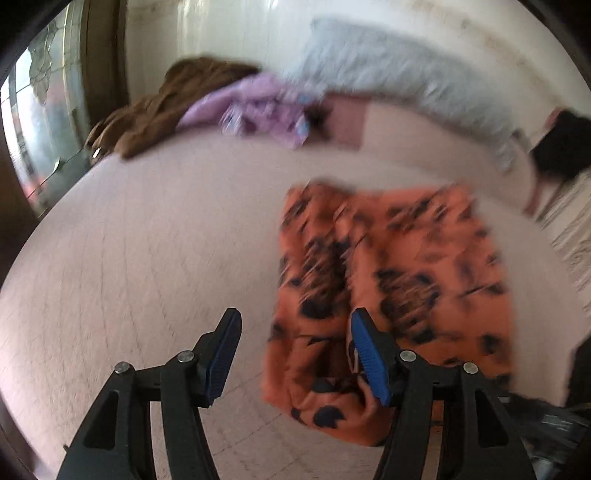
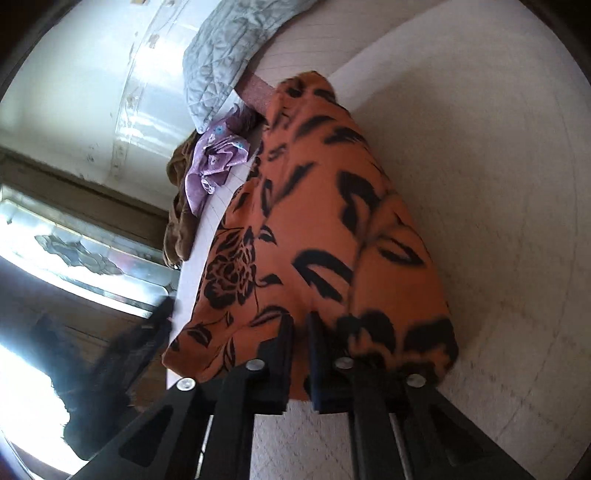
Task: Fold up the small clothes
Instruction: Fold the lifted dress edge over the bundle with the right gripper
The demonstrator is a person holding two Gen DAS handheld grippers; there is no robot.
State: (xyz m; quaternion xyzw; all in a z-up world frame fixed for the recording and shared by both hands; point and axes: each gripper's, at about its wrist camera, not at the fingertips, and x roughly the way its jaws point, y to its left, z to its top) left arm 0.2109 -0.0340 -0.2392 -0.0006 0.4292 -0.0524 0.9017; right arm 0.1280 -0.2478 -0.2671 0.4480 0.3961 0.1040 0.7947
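Black, blue-padded fingers of the left gripper stand well apart with nothing pressed between them. Its right finger lies over the near edge of the orange garment, while its left finger hangs above bare bed cover. Whether that right pad actually touches the cloth cannot be told through the motion blur.

Seen from the right wrist, the right gripper has its jaws drawn together on the near hem of the same orange garment, with a fold of the cloth pinched between the pads. From that grip the fabric runs away from the camera across the bed.

Printed with black leaves and flowers, the garment lies spread on the pale quilted bed cover, roughly in the middle of it in the left wrist view, with a lengthwise crease down it.

Beyond it, near the far edge of the bed, a crumpled purple flowered garment sits just beside a brown cloth heap, the two touching. A grey quilted pillow lies along the far side against the white wall. At the left edge of the left wrist view stands a patterned glass panel in a wooden frame.
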